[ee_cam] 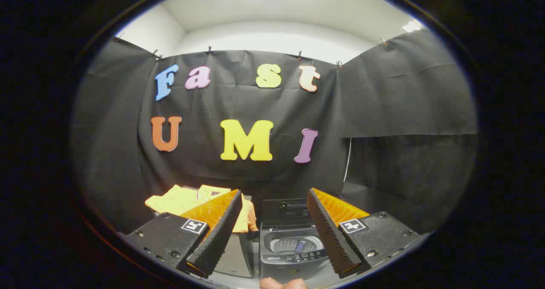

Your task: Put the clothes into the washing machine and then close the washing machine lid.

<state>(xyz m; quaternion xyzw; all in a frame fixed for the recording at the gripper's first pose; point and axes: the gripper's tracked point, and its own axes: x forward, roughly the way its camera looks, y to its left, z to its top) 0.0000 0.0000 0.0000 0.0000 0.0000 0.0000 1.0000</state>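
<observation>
Two fingers of the gripper [274, 204] are spread wide with nothing between them, and through the gap the washing machine [289, 248] is seen just ahead and below. It is taken here as the landmark. Its lid [284, 212] stands raised at the back, a flat dark panel, so that the round drum [296, 244] lies open from above; the drum is of pale perforated metal, and a grey control strip runs along the machine's front edge. The lid appears to have been left up so that the load can be dropped straight in.

Beside the machine, on the left-finger side and a little behind its front, the clothes [183, 200] are laid: soft yellow-orange fabric, loosely folded into a low flat heap on a raised surface at about lid height. Part of the heap is hidden by the left finger. The garments are judged to be placed there for a short carry across to the drum.

Ribbed, wedge-shaped inner faces are carried by the fingers, presumably for gripping limp cloth. Nothing has yet been picked up, so the task is judged to be at its start.
</observation>
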